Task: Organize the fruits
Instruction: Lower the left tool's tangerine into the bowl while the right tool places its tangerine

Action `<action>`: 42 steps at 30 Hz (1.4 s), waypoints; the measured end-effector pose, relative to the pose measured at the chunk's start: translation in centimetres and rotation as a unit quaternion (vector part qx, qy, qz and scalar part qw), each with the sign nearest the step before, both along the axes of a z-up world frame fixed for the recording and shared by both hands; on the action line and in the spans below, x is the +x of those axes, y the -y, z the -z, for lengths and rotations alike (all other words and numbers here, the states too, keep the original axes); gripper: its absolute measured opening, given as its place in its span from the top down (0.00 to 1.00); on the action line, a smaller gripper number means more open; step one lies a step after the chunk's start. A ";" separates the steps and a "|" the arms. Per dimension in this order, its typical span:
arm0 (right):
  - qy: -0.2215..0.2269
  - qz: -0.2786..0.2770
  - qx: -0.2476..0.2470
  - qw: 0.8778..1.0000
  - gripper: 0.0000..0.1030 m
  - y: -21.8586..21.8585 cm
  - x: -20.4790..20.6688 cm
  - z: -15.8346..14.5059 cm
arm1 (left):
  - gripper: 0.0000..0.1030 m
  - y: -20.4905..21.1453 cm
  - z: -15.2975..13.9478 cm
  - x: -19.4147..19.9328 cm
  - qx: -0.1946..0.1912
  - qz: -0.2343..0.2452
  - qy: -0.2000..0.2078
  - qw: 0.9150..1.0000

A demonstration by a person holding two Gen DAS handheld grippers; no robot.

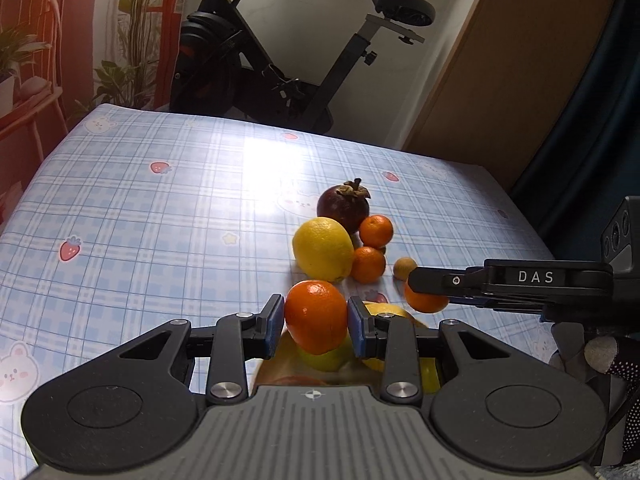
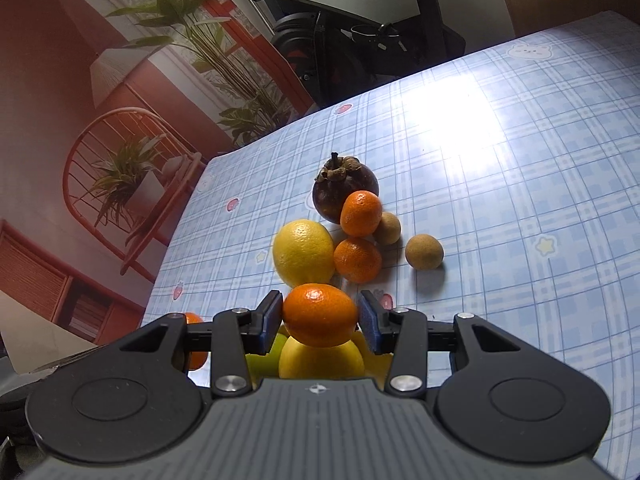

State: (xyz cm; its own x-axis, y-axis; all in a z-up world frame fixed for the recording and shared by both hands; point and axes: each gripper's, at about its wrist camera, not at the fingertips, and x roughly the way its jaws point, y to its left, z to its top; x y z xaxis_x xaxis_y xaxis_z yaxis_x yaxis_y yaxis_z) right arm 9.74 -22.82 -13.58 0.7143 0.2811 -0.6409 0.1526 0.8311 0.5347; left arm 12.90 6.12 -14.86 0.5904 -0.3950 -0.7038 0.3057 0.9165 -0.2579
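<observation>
My left gripper (image 1: 316,318) is shut on an orange mandarin (image 1: 315,316) and holds it above yellow and green fruits (image 1: 328,356) that lie close under the jaws. My right gripper (image 2: 319,318) is shut on another mandarin (image 2: 320,315) above a yellow fruit (image 2: 320,356); it also shows in the left wrist view (image 1: 426,294) at the right. Beyond on the table lie a lemon (image 1: 322,249), two small mandarins (image 1: 376,231) (image 1: 368,264), a dark mangosteen (image 1: 343,204) and brown longans (image 2: 424,251) (image 2: 387,227).
The table has a blue checked cloth (image 1: 160,208). An exercise bike (image 1: 280,60) stands past its far edge, a brown cabinet (image 1: 500,60) at the right. A red chair with plants (image 2: 132,184) stands by the table's side.
</observation>
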 end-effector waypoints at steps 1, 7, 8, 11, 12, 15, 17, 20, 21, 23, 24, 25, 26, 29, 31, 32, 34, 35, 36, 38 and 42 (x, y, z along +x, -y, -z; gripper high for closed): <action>0.001 -0.003 0.001 1.000 0.57 -0.1 -0.5 -0.1 | 0.65 0.3 0.0 -0.3 0.001 0.004 -0.002 1.000; 0.004 -0.017 -0.002 1.000 0.57 0.0 -3.8 -0.1 | 0.65 1.8 -0.1 -3.0 0.007 0.035 -0.007 0.999; 0.003 -0.019 -0.002 1.000 0.57 0.1 -4.5 -0.1 | 0.65 2.2 0.0 -3.6 0.009 0.042 -0.009 0.999; -0.004 -0.027 -0.010 1.000 0.57 0.0 -6.0 0.3 | 0.65 3.5 0.6 -4.9 0.015 0.061 -0.018 0.998; -0.008 -0.031 -0.012 0.999 0.57 0.0 -6.4 0.6 | 0.65 3.9 0.9 -5.1 0.018 0.066 -0.021 0.997; -0.023 -0.037 -0.018 0.999 0.57 0.0 -7.2 1.5 | 0.65 5.0 1.9 -5.6 0.033 0.082 -0.029 0.996; -0.029 -0.036 -0.016 0.999 0.57 0.1 -7.4 1.9 | 0.65 5.6 2.4 -5.7 0.042 0.092 -0.034 0.994; -0.035 -0.034 -0.013 0.999 0.57 0.2 -7.4 2.2 | 0.65 6.0 3.3 -5.3 0.055 0.094 -0.044 0.993; -0.036 -0.034 -0.014 0.999 0.57 0.3 -7.3 2.3 | 0.65 5.9 3.5 -5.0 0.058 0.092 -0.047 0.993; -0.036 -0.035 -0.013 0.999 0.57 0.3 -7.2 2.3 | 0.65 5.9 3.9 -4.5 0.060 0.087 -0.051 0.993; -0.036 -0.035 -0.012 0.999 0.57 0.4 -7.1 2.4 | 0.65 5.8 3.9 -4.3 0.060 0.085 -0.051 0.993; -0.036 -0.035 -0.011 0.999 0.57 0.4 -7.0 2.4 | 0.65 5.7 4.0 -4.1 0.060 0.084 -0.051 0.993; -0.036 -0.036 -0.011 0.999 0.57 0.4 -7.0 2.4 | 0.65 5.8 4.1 -3.9 0.060 0.084 -0.052 0.993; -0.038 -0.036 -0.007 0.999 0.57 0.5 -6.8 2.6 | 0.65 6.0 4.2 -3.6 0.058 0.086 -0.053 0.993; -0.038 -0.037 -0.007 0.999 0.56 0.5 -6.7 2.6 | 0.64 6.2 4.3 -3.5 0.061 0.090 -0.055 0.992; -0.037 -0.035 -0.008 0.999 0.56 0.5 -6.7 2.5 | 0.64 6.3 4.3 -3.5 0.065 0.093 -0.052 0.992; -0.038 -0.034 -0.008 0.999 0.56 0.6 -6.7 2.5 | 0.64 6.5 4.4 -3.4 0.063 0.096 -0.050 0.992; -0.038 -0.033 -0.008 0.999 0.56 0.5 -6.7 2.4 | 0.64 6.5 4.3 -3.4 0.058 0.095 -0.051 0.992; -0.037 -0.033 -0.009 0.999 0.55 0.5 -6.7 2.4 | 0.64 6.4 4.1 -3.4 0.057 0.095 -0.049 0.993; -0.035 -0.031 -0.011 0.999 0.55 0.6 -6.8 2.2 | 0.64 6.4 3.9 -3.4 0.055 0.094 -0.045 0.993; -0.024 -0.024 -0.015 0.999 0.55 1.1 -7.0 1.5 | 0.64 5.6 3.0 -3.4 0.047 0.080 -0.032 0.995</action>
State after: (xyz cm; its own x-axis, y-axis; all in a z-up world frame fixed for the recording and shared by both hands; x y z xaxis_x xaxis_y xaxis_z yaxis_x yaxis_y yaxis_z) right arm 2.70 -23.93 -15.13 0.6692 0.2954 -0.6819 0.1362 0.8533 0.5033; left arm 9.50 0.50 -17.84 0.4780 -0.4117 -0.7759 0.4354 0.8782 -0.1978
